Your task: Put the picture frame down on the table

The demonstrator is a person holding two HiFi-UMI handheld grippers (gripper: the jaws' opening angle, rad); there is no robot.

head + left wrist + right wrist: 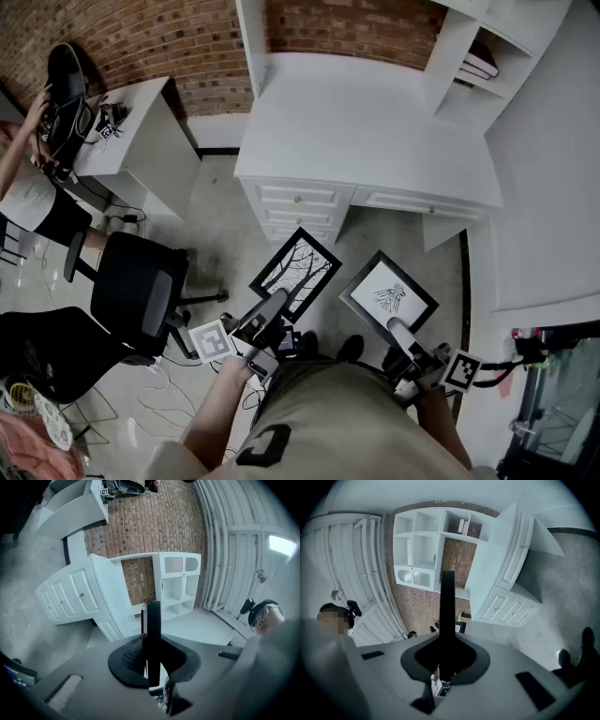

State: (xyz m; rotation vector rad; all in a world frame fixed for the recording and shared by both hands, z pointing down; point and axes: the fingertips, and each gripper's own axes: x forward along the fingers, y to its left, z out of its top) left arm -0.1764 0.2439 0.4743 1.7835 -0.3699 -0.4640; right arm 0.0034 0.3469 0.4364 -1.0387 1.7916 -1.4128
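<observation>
In the head view I hold two black picture frames over the floor, in front of the white desk (375,122). The left frame (295,266) shows a tree drawing; my left gripper (274,307) is shut on its near edge. The right frame (388,292) shows a small ink figure; my right gripper (397,330) is shut on its near corner. In the left gripper view the frame (153,625) stands edge-on between the jaws. The right gripper view shows the other frame (446,606) edge-on in the same way. Both frames are short of the desk top.
The desk has drawers (298,200) below its front edge and a white shelf unit (478,66) at its back right. A black office chair (141,291) stands at my left, a second white table (141,122) with gear beyond it. A person's arm (23,141) shows far left.
</observation>
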